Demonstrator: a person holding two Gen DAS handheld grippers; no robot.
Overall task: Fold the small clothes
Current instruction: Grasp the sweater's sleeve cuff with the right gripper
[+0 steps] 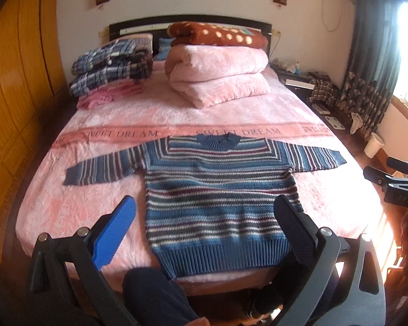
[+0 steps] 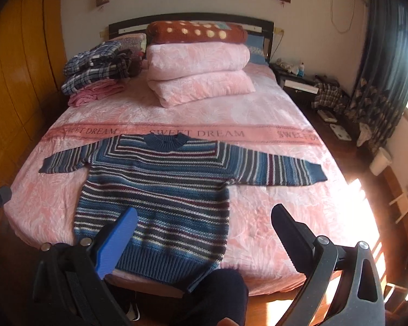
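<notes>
The pink bedsheet (image 1: 231, 114) carries the striped knit sweater (image 1: 217, 190) flat, sleeves outstretched, hem at the near bed edge; folded quilts (image 1: 217, 76) lie beyond its collar. Left gripper (image 1: 204, 214) and right gripper (image 2: 204, 220) hover, jaws spread, empty. Best pinch each sleeve cuff, folding inward evenly.

Your striped sweater (image 1: 217, 195) coarse ribbed knit, bedspread (image 1: 231, 114) crinkled matt pink cloth, wardrobe (image 1: 16, 81) glossy wood, your left gripper (image 1: 204, 217) textured plastic pads, metal rivets.
</notes>
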